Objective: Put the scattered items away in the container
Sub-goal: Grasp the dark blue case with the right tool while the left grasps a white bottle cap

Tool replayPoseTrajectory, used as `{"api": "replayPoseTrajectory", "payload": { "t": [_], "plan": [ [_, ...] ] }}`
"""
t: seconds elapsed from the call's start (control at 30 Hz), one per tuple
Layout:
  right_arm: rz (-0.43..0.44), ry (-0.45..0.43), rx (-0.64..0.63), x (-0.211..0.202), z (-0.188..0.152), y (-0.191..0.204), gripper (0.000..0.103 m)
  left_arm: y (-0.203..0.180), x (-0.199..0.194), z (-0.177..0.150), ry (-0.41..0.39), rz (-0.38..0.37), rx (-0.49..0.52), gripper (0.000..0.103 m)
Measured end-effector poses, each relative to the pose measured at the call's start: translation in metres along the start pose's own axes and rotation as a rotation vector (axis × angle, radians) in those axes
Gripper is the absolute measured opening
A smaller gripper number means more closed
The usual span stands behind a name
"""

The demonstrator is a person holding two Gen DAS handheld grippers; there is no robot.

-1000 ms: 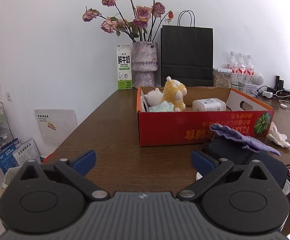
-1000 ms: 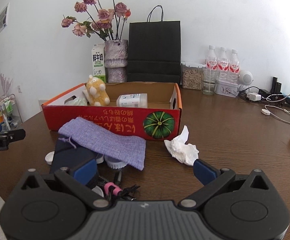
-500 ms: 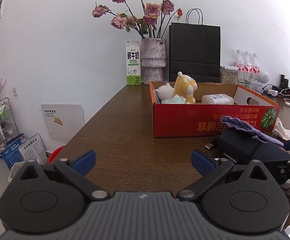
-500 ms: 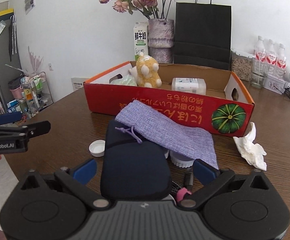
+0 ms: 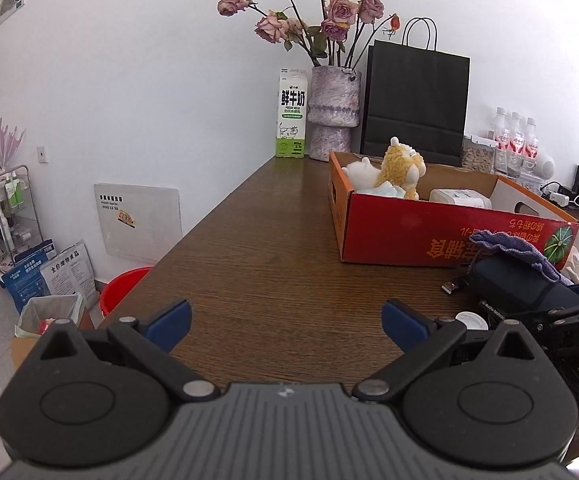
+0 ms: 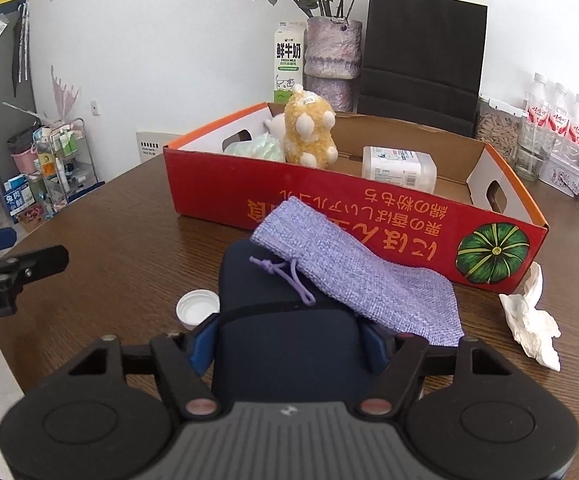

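Currently, in the left wrist view, the left claw [image 5: 285,318] stands with its jaws wide apart and nothing between them, hovering over bare worktop [image 5: 273,248]. The red box [image 5: 449,236] sits ahead and to the right, already holding a yellow plush toy [image 5: 403,168], a white plush toy [image 5: 359,172] and a white bottle [image 5: 459,199]. At the right edge, the dark pouch [image 5: 521,284] lies on the worktop in front of the box with the purple cloth bag [image 5: 509,244] draped over its far end. The right claw's arm reaches the pouch there.

In the right wrist view, the right claw [image 6: 287,346] has just been closing, and the dark pouch [image 6: 285,332] fills the gap between its jaws. Both blue pads lie against the pouch's sides, so the claw appears clamped on it. The pouch rests on the worktop, not lifted. The purple cloth bag [image 6: 353,276] overlaps its far end and leans toward the box wall [image 6: 369,216]. A white cap [image 6: 197,309] lies just beside the pouch on the left; a crumpled tissue [image 6: 531,320] lies to the right, near the box corner.

The step in hand is judged to be the pickup of the pouch. The next move calls for a lift clear of the box wall and a release inside. The cloth bag may slide off during the lift. Bag, cap and tissue remain outside the box.
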State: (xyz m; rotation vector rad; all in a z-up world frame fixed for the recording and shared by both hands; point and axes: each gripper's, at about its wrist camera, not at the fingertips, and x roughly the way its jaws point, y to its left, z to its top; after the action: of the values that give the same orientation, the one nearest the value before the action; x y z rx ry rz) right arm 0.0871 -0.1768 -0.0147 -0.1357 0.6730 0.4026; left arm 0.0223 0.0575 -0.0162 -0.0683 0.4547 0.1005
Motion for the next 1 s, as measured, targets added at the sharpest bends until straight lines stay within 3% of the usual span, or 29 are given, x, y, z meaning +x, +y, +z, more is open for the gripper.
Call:
{"api": "replayPoseTrajectory", "payload": {
  "t": [0.57,0.8,1.0],
  "plan": [
    [0.04,-0.196,0.031,-0.059,0.018,-0.013,0.064,-0.024,0.003,0.005,0.001,-0.038,0.044,0.103],
    [-0.036,-0.295,0.057,-0.087,0.033,-0.035,0.064,-0.046,0.007,0.007,0.015,-0.087,0.086,0.103],
    [-0.088,-0.263,0.105,-0.082,0.023,-0.058,0.064,-0.066,0.017,0.005,0.053,-0.13,0.134,0.103]
  ]
}}
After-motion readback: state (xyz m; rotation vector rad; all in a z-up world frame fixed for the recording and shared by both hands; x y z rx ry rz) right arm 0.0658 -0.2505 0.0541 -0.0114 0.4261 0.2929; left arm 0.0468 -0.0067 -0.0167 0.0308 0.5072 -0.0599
